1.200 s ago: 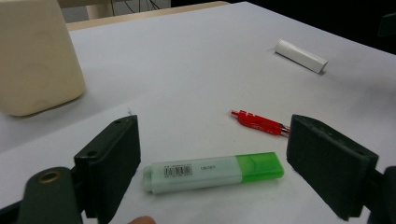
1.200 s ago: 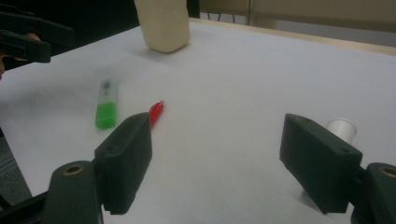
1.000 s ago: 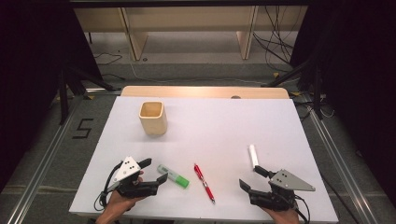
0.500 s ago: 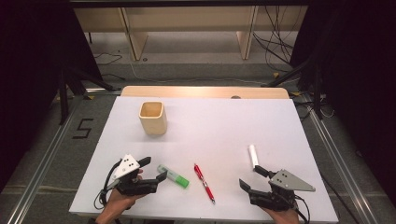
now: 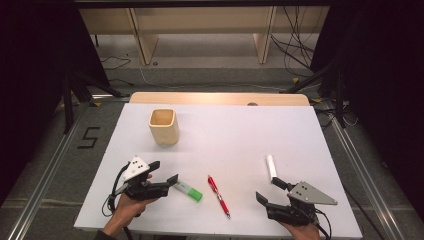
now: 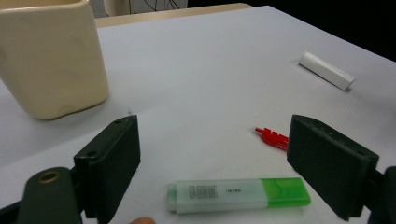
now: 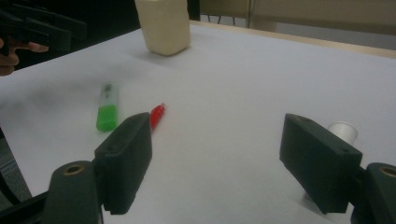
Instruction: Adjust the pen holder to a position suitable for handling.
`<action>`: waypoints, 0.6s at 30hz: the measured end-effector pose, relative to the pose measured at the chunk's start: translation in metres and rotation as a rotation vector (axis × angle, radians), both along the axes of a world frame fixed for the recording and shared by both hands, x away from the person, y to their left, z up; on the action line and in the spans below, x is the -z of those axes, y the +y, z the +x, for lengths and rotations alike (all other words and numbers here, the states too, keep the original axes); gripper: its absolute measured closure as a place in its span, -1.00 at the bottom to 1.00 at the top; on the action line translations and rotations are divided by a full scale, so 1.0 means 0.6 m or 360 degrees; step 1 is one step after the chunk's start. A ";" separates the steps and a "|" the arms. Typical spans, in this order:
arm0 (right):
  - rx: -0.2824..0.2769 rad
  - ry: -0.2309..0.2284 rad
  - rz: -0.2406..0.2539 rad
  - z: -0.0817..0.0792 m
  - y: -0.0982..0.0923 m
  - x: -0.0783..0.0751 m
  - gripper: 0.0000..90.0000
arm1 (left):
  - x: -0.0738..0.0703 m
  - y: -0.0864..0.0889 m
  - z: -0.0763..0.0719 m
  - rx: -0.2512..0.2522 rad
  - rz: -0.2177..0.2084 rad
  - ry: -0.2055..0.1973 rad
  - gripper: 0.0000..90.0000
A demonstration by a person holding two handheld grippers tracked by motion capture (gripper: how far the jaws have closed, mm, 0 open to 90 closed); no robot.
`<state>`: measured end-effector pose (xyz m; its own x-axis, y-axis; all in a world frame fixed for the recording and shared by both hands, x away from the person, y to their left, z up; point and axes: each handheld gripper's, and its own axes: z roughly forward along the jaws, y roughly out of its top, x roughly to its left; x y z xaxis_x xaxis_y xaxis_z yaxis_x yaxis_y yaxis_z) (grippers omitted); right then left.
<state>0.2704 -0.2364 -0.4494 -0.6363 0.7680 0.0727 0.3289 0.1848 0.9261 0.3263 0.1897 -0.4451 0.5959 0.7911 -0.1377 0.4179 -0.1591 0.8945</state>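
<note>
Four loose things lie on the white table [image 5: 300, 125]: one cream cup [image 5: 164, 126], one green highlighter [image 5: 188, 191], one red pen [image 5: 218, 196] and one white tube [image 5: 271, 167]. Taking the cup as the mark, the highlighter lies nearer the person and slightly to the right of it, the pen farther right again, and the tube farthest right, well apart from the cup. Two grippers are at work. The left gripper [image 5: 160, 173] sits on the near side of the cup with its jaws spread wide, the highlighter lying between them on the table in the left gripper view, touched by neither. The right gripper [image 5: 272, 191] rests far right of the cup, jaws likewise released and holding nothing. In the left gripper view the pen is mostly hidden behind one jaw, and the cup's rim is cut off at the top. In the right gripper view the tube is partly hidden by a jaw.
</note>
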 end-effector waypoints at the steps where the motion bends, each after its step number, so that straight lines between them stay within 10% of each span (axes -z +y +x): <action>1: 0.0000 0.0000 0.0000 0.000 0.000 0.000 -0.42 | -0.001 0.000 0.003 -0.0010 -0.0004 0.0005 -0.63; 18: 0.0003 0.0006 0.0005 0.001 0.000 0.000 -0.42 | -0.001 0.021 0.067 -0.0148 0.0033 0.0102 -0.48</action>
<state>0.2707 -0.2364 -0.4495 -0.6346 0.7689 0.0778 0.3329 0.1812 0.9254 0.3662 0.2024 -0.4445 0.5105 0.8456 -0.1560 0.4879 -0.1355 0.8623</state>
